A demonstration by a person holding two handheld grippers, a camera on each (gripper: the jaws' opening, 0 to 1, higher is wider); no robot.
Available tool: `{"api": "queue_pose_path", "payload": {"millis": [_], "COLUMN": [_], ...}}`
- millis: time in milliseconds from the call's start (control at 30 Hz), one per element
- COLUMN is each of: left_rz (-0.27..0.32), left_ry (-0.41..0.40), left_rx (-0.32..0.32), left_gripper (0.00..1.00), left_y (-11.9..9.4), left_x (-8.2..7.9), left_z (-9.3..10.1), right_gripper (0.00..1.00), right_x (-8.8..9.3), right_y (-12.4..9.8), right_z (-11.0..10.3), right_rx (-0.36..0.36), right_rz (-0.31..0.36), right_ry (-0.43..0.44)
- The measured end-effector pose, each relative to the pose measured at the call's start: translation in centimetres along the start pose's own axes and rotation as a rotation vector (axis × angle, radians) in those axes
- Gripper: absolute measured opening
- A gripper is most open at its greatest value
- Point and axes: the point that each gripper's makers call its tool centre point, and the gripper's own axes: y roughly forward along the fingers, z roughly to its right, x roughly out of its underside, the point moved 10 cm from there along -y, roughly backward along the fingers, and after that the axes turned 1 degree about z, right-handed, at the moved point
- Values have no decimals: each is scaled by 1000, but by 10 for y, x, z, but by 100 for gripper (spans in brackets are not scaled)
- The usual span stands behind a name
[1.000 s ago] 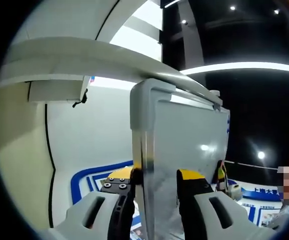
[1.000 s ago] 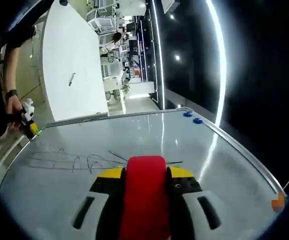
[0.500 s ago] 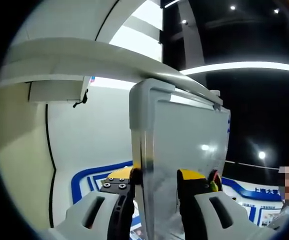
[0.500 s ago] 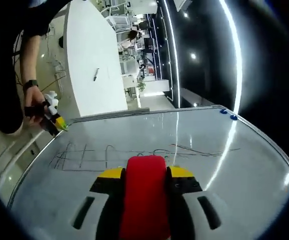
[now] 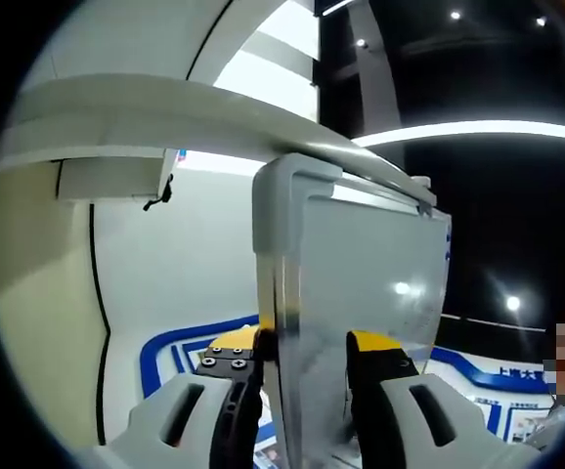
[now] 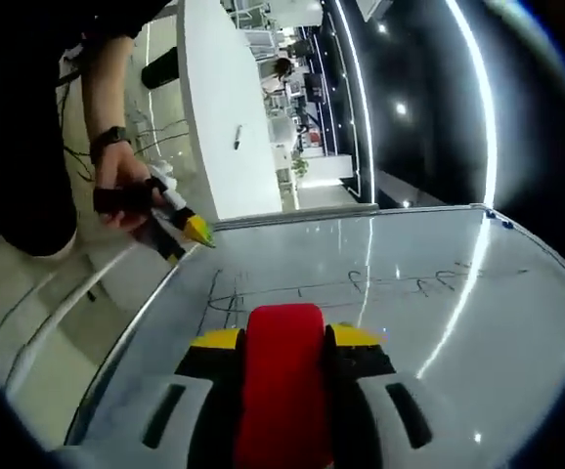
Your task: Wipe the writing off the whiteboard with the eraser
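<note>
— Eraser status? Where is it?

— Your right gripper is clamped on its red body, low over the whiteboard, just short of the writing near the left-hand edge.

— How will it handle?

— Probably light, soft; keep it flat. Your left gripper pinches the stiff board's edge.

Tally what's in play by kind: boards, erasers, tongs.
Whiteboard: 1
Eraser: 1
Tongs: 2, left clamped on the board's edge, right holding the eraser
Total: 4
</note>
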Motion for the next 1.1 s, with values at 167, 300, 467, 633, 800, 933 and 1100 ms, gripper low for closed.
{"api": "queue_pose_path", "payload": {"millis": [167,300,467,633,800,933,1100], "left_rz": [-2,4,7,15,18,13,14], "left_ry": [3,4,11,10,3,-2,-3], "left_rx": [2,6,3,-1,-1,-1,1], "left_gripper": [36,36,35,36,36,36,36], "left_y": [0,0,0,0,0,0,0], "left_x": [1,-1,-1,-6,-5,-7,-5], "left_z": [1,-2,-2,-6,-6,-8,-6], "right_gripper": [27,27,27,27,27,27,27], "right_x": [6,4,-1,-8,-16,-20,-23], "right_y": [4,5,4,6,3,-2,-12], "right_z": [-54,-61,-47,-20,49,95,160], "right_rx": [-103,-85,-125,-97,-13,39,89], "right_rz": [-17,-34,-63,-70,-43,-43,-30], "right_ry": [-39,-45,-50,-49,31,42,21]}}
